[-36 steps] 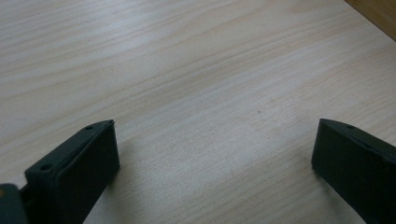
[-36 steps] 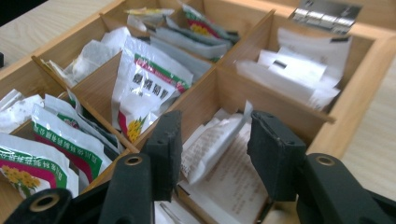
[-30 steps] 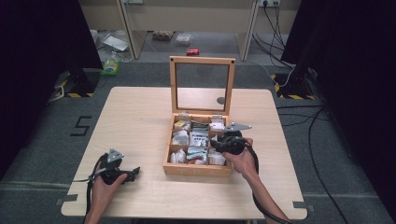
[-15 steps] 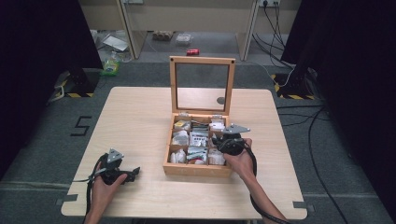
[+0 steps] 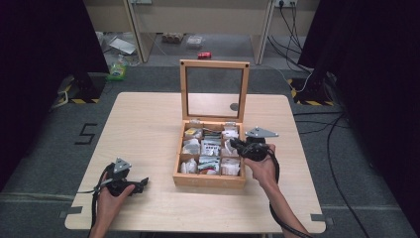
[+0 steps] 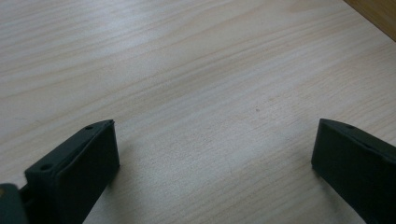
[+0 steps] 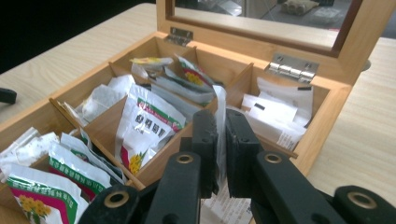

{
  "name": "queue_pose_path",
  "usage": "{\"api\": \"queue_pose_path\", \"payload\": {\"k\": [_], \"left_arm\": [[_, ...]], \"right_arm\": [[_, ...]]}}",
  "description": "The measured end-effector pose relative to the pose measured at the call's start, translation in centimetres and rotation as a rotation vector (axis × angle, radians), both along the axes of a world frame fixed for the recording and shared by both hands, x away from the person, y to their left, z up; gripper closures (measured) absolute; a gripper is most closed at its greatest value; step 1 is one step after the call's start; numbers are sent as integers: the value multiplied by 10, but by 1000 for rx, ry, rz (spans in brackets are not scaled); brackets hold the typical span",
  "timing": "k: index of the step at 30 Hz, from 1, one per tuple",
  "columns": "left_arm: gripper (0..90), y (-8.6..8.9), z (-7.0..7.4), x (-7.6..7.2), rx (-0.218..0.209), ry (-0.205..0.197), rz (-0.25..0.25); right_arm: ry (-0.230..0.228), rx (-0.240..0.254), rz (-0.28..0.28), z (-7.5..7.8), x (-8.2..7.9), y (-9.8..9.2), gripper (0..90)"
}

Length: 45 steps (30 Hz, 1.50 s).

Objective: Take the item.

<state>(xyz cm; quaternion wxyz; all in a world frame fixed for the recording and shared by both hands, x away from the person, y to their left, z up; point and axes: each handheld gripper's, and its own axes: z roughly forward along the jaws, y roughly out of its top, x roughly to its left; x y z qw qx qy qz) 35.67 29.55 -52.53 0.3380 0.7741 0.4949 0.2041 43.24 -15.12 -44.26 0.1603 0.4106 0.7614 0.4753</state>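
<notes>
Gripping a white sachet (image 7: 220, 122) upright in the wooden box's (image 5: 208, 180) middle-right compartment, right gripper (image 7: 221, 140) jaws just closed on it; next likely a straight lift. Left gripper (image 5: 144, 181), left of box, gapes empty

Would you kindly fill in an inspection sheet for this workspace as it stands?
Surface: pale wooden table, bare around the box.
Job's things: wooden box, glass lid upright; compartments full of sachets; a white sachet stands between the right gripper's jaws.
Clutter: nothing seen on the table.
Grippers: right gripper has just closed, pinching the white sachet; left gripper open, resting low over the table.
Cables: one trails from each gripper; more on the floor at right.
Surroundings: grey floor, scattered packets beyond the table, dark curtains.
</notes>
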Motion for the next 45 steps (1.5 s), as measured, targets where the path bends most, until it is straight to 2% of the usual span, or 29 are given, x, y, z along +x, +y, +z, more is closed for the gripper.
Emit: {"api": "queue_pose_path", "payload": {"k": [14, 26, 45], "left_arm": [[0, 0, 0, 0, 0, 0, 0], [0, 0, 0, 0, 0, 0, -1], [0, 0, 0, 0, 0, 0, -2]], "right_arm": [[-30, 49, -15, 12, -2, -10, 844], [-55, 70, -29, 20, -2, -19, 843], [-82, 113, -90, 33, -2, -49, 843]]}}
